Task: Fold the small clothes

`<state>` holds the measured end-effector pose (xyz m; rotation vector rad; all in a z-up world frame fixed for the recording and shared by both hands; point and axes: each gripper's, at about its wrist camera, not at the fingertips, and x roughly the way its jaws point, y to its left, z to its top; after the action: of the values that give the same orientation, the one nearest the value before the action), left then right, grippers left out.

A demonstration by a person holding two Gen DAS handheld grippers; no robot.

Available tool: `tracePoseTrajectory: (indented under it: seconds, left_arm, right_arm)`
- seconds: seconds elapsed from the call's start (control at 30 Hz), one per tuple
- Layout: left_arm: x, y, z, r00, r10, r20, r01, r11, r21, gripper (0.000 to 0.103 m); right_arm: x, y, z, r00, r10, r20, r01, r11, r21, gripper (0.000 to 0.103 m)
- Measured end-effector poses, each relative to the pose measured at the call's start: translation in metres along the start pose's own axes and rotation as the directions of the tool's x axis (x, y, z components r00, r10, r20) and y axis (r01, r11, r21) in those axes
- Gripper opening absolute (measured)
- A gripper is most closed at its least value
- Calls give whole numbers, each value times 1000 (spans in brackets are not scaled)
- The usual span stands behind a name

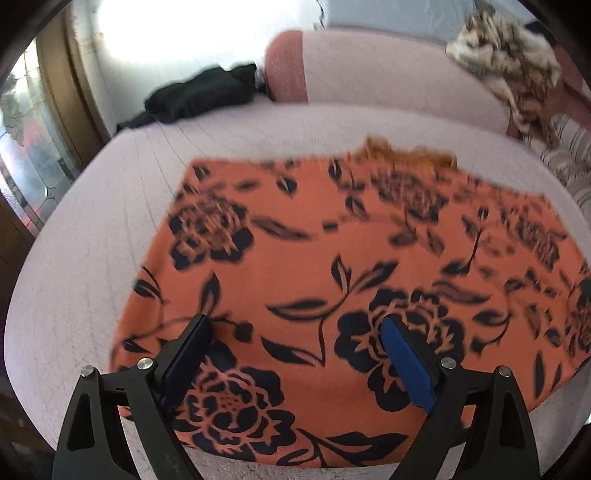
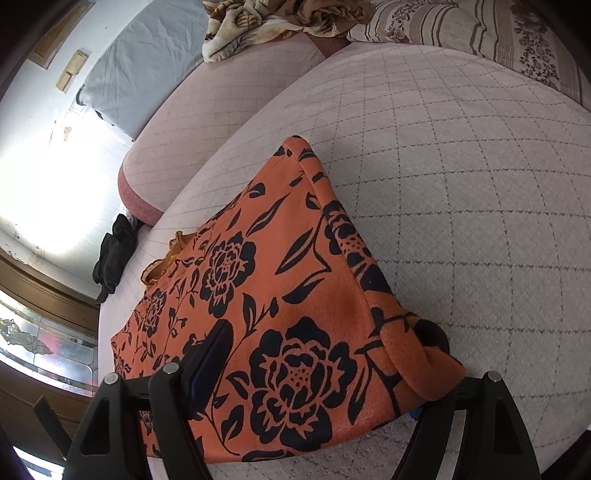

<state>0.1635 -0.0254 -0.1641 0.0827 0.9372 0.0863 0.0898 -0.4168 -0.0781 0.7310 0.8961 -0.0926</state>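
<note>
An orange garment with black flowers (image 1: 314,266) lies spread on the pink quilted bed cover (image 1: 92,240); a frilled orange edge shows at its far side. My left gripper (image 1: 295,326) is open just over the garment's near part, with nothing pinched between its blue pads. In the right wrist view the same garment (image 2: 280,280) has a folded-over right edge. My right gripper (image 2: 321,354) stands wide. Its left finger (image 2: 216,350) is above the cloth, and its right finger is hidden under the raised near-right corner, so that corner lies loosely between the jaws.
A black garment (image 1: 199,96) lies at the bed's far left by a wooden-framed glass door (image 1: 29,158). A pink bolster (image 1: 369,74), a crumpled beige patterned blanket (image 1: 506,62) and a striped pillow (image 2: 480,33) line the back. Bare quilt (image 2: 461,166) lies right of the garment.
</note>
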Motion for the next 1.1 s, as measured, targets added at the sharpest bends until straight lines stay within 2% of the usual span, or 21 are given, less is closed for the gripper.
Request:
tracePoseTrajectory:
  seconds: [0.03,0.07,0.1,0.13,0.2,0.27,0.37,0.43,0.53,0.57,0.63,0.67,0.73,0.77,0.8,0.87,0.97,1.03,1.07,1.1]
  left_arm:
    - [-4,0,-1,999,8,46,-9,1000,6,96]
    - [-8,1,1,999,0,41,-1,1000,7,96]
    - [-11,6,4,999,-29,27,29,1000,-10,96]
    - [-18,14,7,998,-58,37,60,997,-41,96]
    - [-38,40,9,993,-60,101,71,992,-103,96]
    - [-58,77,8,988,-35,150,62,982,-180,96]
    - [-82,146,-2,977,39,211,36,939,-342,96]
    - [-87,194,-14,969,130,210,-19,887,-462,96]
    - [-76,251,-38,965,215,149,-76,776,-627,96]
    - [-69,265,-46,970,215,116,-85,741,-666,96]
    - [-57,282,-57,979,190,69,-86,701,-708,95]
    - [-53,285,-58,983,177,57,-85,699,-710,95]
    - [-50,288,-58,985,163,57,-78,715,-695,95]
    - [-51,288,-58,984,168,67,-76,722,-688,95]
    - [-52,288,-58,982,173,74,-78,728,-681,95]
    - [-54,288,-59,982,169,80,-72,736,-673,95]
    - [-52,286,-60,988,128,82,-38,734,-678,95]
    - [-52,284,-62,991,110,78,-29,739,-673,95]
    - [-53,284,-62,991,105,78,-26,744,-667,95]
    - [-52,283,-61,991,106,79,-27,749,-662,95]
  right_arm:
    - [2,2,1,1000,-9,-1,9,1000,-15,79]
    - [3,6,2,1000,-19,-3,19,999,-41,68]
    - [6,10,5,999,-35,-13,34,997,-70,28]
    - [8,14,7,999,-32,-32,29,996,-83,24]
    - [2,35,11,998,-58,-10,56,987,-150,22]
    - [-14,72,13,998,-46,49,56,969,-241,22]
    - [-36,149,1,993,19,115,30,911,-411,22]
    - [-42,206,-22,990,65,125,13,842,-539,22]
    - [-29,275,-71,992,102,74,-23,725,-688,22]
    - [-16,293,-91,995,95,35,-40,690,-723,22]
    - [24,318,-130,997,38,-60,-70,635,-769,22]
    - [51,325,-151,993,-11,-114,-83,616,-783,22]
    - [99,326,-183,975,-106,-197,-94,606,-790,23]
    - [104,327,-189,980,-110,-165,-66,600,-797,23]
    - [100,330,-191,984,-105,-140,-51,595,-802,23]
    - [89,335,-181,985,-85,-153,-69,616,-785,22]
    - [67,348,-165,991,-52,-120,-62,621,-781,22]
    - [68,361,-169,993,-41,-112,-62,622,-781,29]
    - [76,363,-177,990,-43,-137,-82,613,-786,43]
    - [86,360,-189,978,-37,-204,-140,608,-782,61]
